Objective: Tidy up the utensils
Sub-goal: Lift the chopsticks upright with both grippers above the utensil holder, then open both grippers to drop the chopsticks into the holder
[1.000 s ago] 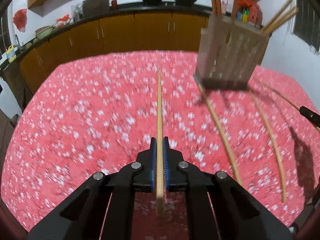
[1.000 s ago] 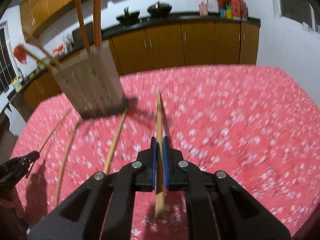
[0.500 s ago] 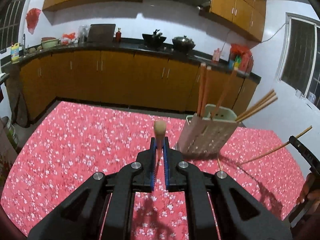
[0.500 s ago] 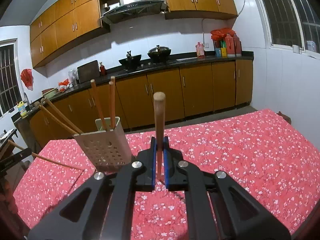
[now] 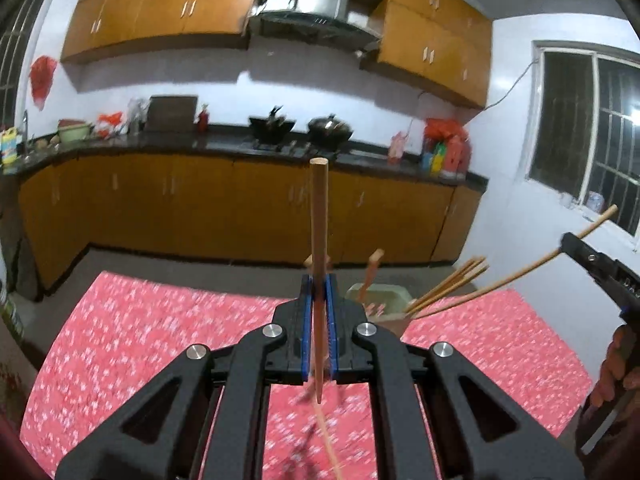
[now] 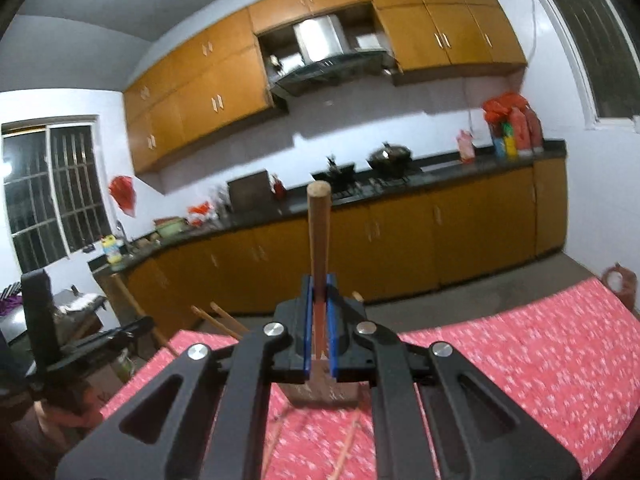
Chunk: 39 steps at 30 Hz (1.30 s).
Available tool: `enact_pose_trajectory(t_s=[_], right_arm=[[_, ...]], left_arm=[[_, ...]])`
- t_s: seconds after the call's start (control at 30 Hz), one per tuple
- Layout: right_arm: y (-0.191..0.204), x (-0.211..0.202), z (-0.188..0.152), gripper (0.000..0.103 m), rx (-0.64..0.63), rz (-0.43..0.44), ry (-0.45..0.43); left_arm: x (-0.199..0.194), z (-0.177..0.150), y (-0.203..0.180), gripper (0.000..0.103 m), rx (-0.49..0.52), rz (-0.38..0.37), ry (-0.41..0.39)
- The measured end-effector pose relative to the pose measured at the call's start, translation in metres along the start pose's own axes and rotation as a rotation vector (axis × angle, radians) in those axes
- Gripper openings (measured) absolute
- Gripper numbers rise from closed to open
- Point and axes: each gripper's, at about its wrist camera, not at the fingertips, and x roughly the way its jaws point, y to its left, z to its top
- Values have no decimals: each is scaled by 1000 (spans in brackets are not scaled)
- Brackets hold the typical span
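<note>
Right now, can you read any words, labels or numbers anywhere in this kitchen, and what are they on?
None can be read.
Colourful bottles on the counter: labels too blurred.
Yellow bottle by the sink: label too small.
Right tongs: pale marks on the side, too blurred to read.

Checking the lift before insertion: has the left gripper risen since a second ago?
Yes. The left gripper, shut on its wooden chopstick, has tilted upward: the perforated utensil holder dropped from upper right to beside its fingertips, and wall cabinets are in view.
</note>
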Motion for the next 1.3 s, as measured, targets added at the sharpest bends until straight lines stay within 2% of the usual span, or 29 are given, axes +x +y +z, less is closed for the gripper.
enact_pose_trajectory(t_s=[0.17, 0.27, 0.43, 0.67, 0.77, 0.87, 0.9, 0.97, 1.0, 1.23, 1.3], right_arm=[[20, 14, 15, 7, -48, -13, -35], [27, 31, 17, 7, -79, -40, -19], [22, 60, 15, 8, -74, -69, 46], [15, 86, 6, 8, -52, -68, 114], [21, 95, -1, 8, -60, -64, 153], [24, 97, -5, 12, -62, -60, 154], [25, 96, -5, 14, -64, -60, 152], [27, 93, -5, 15, -62, -60, 144], [27, 92, -5, 15, -60, -58, 140], [26, 56, 0, 15, -67, -79, 50], [20, 44, -5, 18, -62, -95, 40]], left_arm=[[2, 25, -24, 7, -14, -37, -85], [10, 41, -36, 7, -34, -33, -149], [27, 46, -44, 7, -27, 43, -219], [58, 32, -40, 7, -39, 67, -162], [72, 26, -36, 7, -56, 56, -95], [75, 24, -31, 10, -75, 59, -80], [74, 23, -28, 12, -76, 60, -80], [71, 23, -26, 29, -78, 66, -86], [68, 23, -25, 31, -80, 65, -92], [41, 27, -19, 32, -103, 42, -139], [26, 23, -11, 32, -120, 38, -153]])
